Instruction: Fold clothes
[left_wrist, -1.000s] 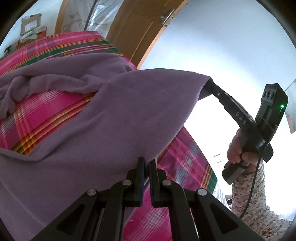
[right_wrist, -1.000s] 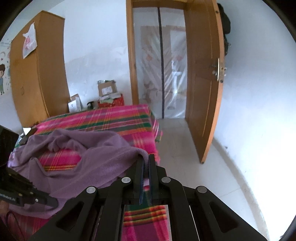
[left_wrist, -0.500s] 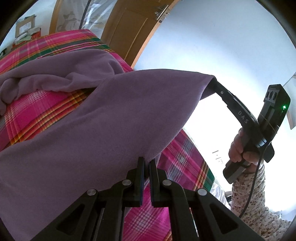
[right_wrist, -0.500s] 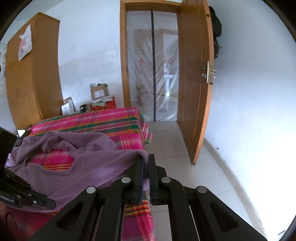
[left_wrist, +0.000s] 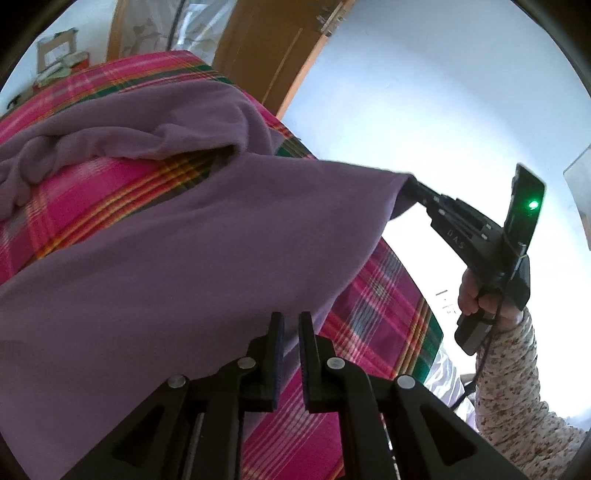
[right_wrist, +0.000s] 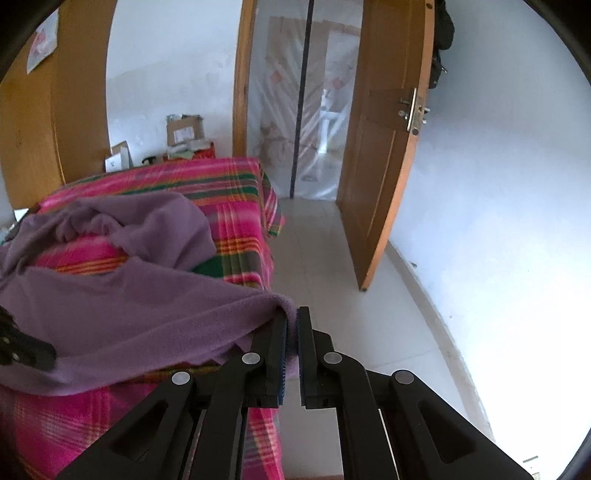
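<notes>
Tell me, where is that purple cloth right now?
The purple cloth lies draped over the pink plaid bed cover, its near edge lifted and pinched at two corners by the left gripper and right gripper.

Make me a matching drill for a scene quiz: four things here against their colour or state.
Things:
1. garment
2. bedspread
3. door
4. right claw

States:
a. wooden, standing open
b. shut on purple cloth
c. purple, partly lifted
d. pink plaid

Pairs: 1-c, 2-d, 3-a, 4-b
</notes>
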